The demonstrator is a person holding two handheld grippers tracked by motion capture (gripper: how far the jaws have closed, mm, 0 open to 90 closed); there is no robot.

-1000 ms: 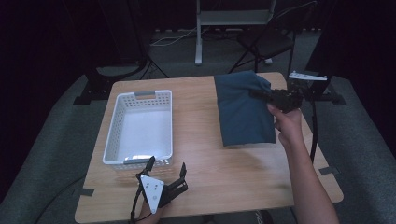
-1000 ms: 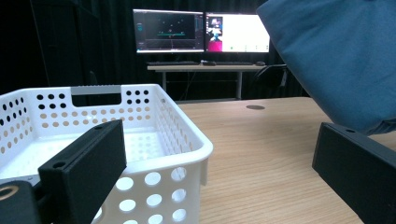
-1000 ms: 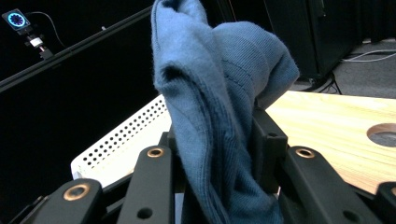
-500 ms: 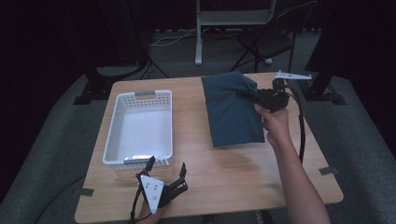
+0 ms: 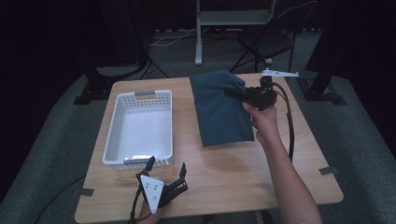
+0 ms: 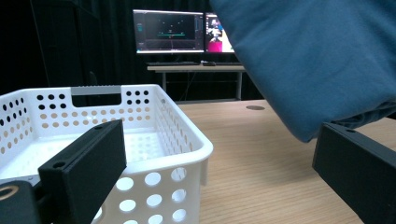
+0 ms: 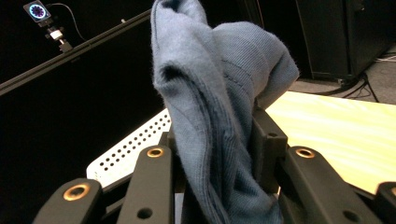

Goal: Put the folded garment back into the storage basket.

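Note:
A folded dark blue cloth (image 5: 219, 107) hangs lifted over the middle of the wooden table (image 5: 224, 172), its lower edge trailing toward me. My right gripper (image 5: 236, 93) is shut on the cloth's far right edge, and the bunched blue cloth (image 7: 219, 107) sits pinched between its black jaws. A white perforated basket (image 5: 140, 128) stands empty on the table's left half. My left gripper (image 5: 166, 168) rests open at the front edge, just in front of the basket (image 6: 154, 140). The hanging cloth (image 6: 317, 60) looms above and to the right of it.
A folding chair (image 5: 266, 39) and a metal stand (image 5: 198, 32) are on the floor behind the table. A white bracket (image 5: 279, 73) lies at the table's far right corner. Monitors (image 6: 182, 31) glow on a desk beyond the basket.
My right gripper has carried the blue cloth to the left, from the table's right side toward the middle. The left gripper has stayed put.

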